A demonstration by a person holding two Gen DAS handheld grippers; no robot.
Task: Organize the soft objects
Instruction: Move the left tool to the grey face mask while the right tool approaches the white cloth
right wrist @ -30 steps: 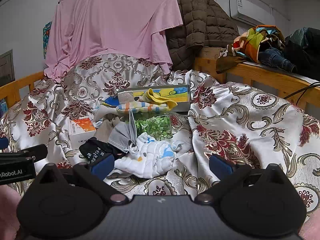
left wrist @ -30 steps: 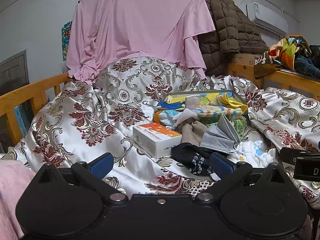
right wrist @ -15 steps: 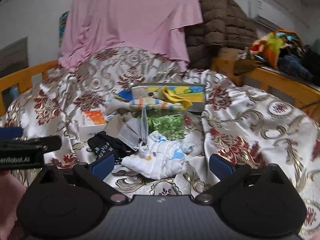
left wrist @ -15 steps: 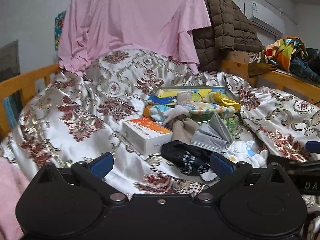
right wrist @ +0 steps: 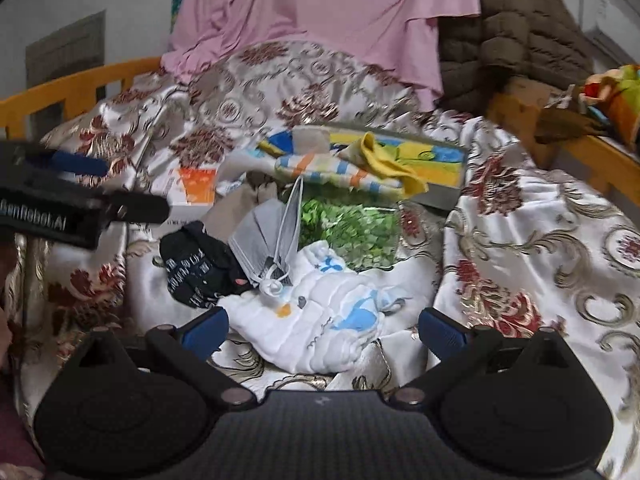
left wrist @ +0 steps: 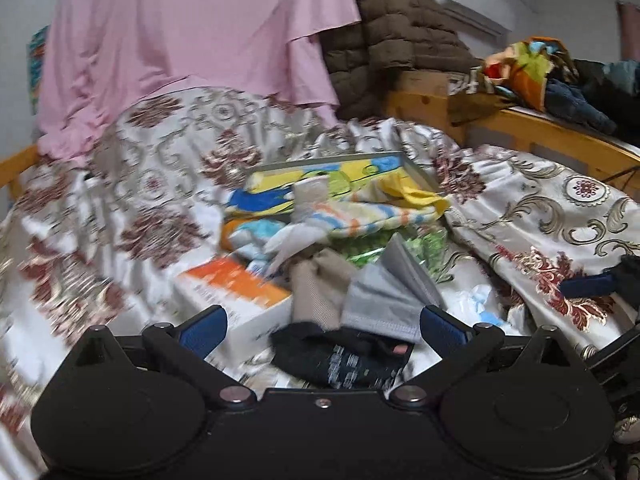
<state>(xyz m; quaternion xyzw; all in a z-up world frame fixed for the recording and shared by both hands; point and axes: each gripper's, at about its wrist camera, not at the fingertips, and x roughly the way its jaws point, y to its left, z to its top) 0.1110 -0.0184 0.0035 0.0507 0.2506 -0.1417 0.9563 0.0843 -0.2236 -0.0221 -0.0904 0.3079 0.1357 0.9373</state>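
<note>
A heap of soft things lies on the patterned bedspread [left wrist: 132, 216]. My left gripper [left wrist: 322, 326] is open, its fingers either side of a black sock [left wrist: 344, 354] and a grey face mask [left wrist: 384, 300]. My right gripper [right wrist: 322, 326] is open over a white padded cloth with blue prints [right wrist: 320, 320]. The black sock [right wrist: 200, 264] and grey mask [right wrist: 264, 236] lie just left of that cloth. A striped cloth [right wrist: 332, 168], a yellow cloth [right wrist: 388, 160] and a beige cloth [left wrist: 320, 284] lie farther back.
An orange and white box [left wrist: 236, 296] sits left of the heap. A shallow box with a cartoon print [right wrist: 436, 160] and a green-patterned clear container [right wrist: 352, 228] lie behind. Wooden bed rails [right wrist: 72, 84] run along both sides. A pink sheet [left wrist: 192, 40] and a brown jacket [left wrist: 400, 32] hang behind.
Both grippers have moved forward and down toward the heap. The left one now straddles the black sock and mask, the right one the white cloth. Both stay open.
</note>
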